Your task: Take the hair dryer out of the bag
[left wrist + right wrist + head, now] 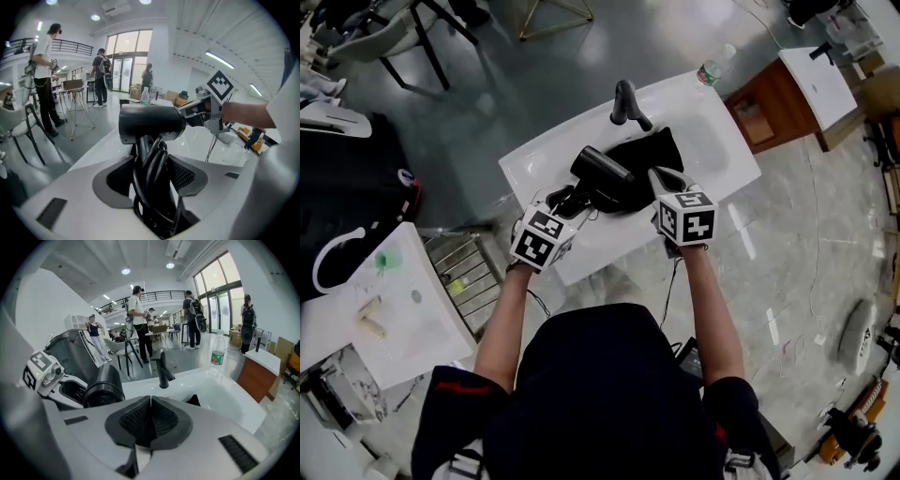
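Note:
The black hair dryer [600,172] is held up over the white sink counter [727,150]. My left gripper [565,208] is shut on its handle and coiled cord. In the left gripper view the barrel [151,123] lies crosswise just past the jaws, and the cord loops [152,180] fill the gap between the pads. The black bag [649,157] lies behind and to the right of the dryer. My right gripper [664,180] is at the bag's right edge. Its pads are pressed together [150,401], and a corner of black fabric [193,400] shows beside them.
A black faucet [625,101] stands at the sink's far edge, with a water bottle [713,67] at the far right corner. A wooden cabinet [787,103] is on the right and a wire rack [464,277] on the left. Several people [139,319] stand in the room beyond.

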`<action>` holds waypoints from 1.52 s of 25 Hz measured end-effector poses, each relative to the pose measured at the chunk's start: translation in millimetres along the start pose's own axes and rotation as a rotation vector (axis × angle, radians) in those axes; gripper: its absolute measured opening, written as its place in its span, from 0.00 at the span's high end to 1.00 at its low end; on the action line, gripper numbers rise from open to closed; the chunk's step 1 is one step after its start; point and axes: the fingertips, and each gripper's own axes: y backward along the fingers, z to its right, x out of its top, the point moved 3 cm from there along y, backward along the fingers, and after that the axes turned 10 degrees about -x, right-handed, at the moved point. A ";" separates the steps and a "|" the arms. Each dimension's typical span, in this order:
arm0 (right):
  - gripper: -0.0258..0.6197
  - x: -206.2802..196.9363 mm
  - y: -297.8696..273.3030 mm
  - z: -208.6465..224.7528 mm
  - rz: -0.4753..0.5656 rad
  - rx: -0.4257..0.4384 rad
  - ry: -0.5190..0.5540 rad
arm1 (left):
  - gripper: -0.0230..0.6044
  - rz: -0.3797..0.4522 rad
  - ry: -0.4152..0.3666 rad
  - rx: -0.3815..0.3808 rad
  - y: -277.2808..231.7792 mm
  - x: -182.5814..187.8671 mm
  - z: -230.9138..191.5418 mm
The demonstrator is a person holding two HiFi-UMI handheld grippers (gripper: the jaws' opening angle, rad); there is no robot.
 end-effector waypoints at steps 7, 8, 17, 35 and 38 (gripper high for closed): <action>0.91 38.6 39.2 -19.6 0.183 -0.039 -0.015 | 0.60 0.096 0.000 0.044 33.7 22.8 2.5; 0.91 43.1 44.4 -23.6 0.202 -0.036 -0.014 | 0.60 0.109 -0.002 0.048 38.8 26.6 3.3; 0.91 75.5 93.9 -53.5 0.337 -0.049 -0.009 | 0.60 0.217 -0.080 0.086 89.6 59.4 18.2; 0.91 111.1 158.0 -85.8 0.487 -0.084 0.028 | 0.60 0.354 -0.200 0.123 147.2 91.1 53.3; 0.91 113.5 168.0 -90.3 0.507 -0.078 0.039 | 0.60 0.377 -0.209 0.148 155.0 94.0 56.5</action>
